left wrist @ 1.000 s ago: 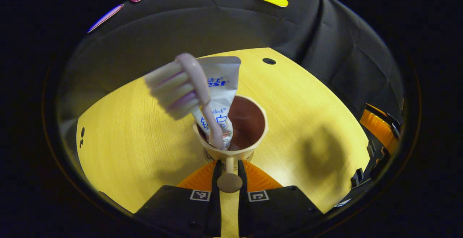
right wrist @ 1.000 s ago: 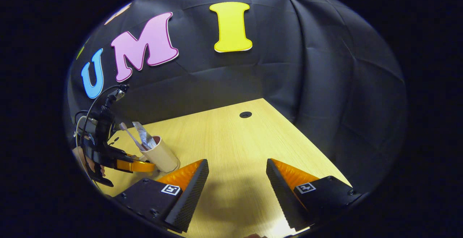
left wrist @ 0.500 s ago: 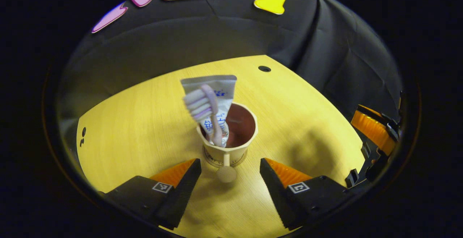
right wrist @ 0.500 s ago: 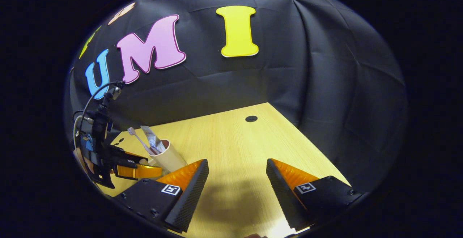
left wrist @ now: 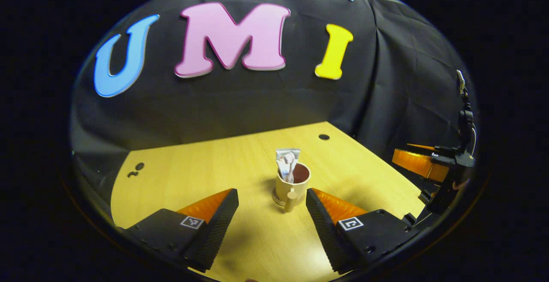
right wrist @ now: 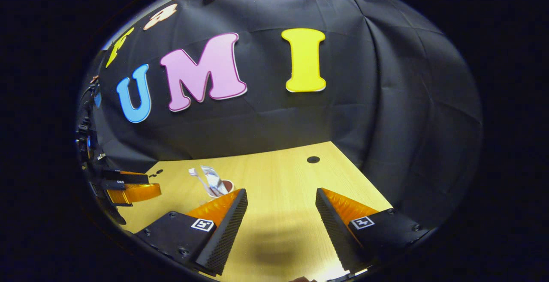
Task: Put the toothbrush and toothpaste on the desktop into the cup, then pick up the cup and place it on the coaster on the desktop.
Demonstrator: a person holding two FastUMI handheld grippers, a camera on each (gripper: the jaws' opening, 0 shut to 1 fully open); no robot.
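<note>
- Evidently the cup stood upright at lower centre of the left gripper view, on a round coaster it seemed, with the toothbrush and toothpaste leaning inside.
- Both grippers stood apart and empty: the left gripper with jaws wide just short of the cup, the right gripper spread over bare desk.
- One risk, I judged: the tall contents lean to one side, so a brush from either gripper could tip the cup.
- Its handle pointed at the left gripper, easily clipped.
</note>
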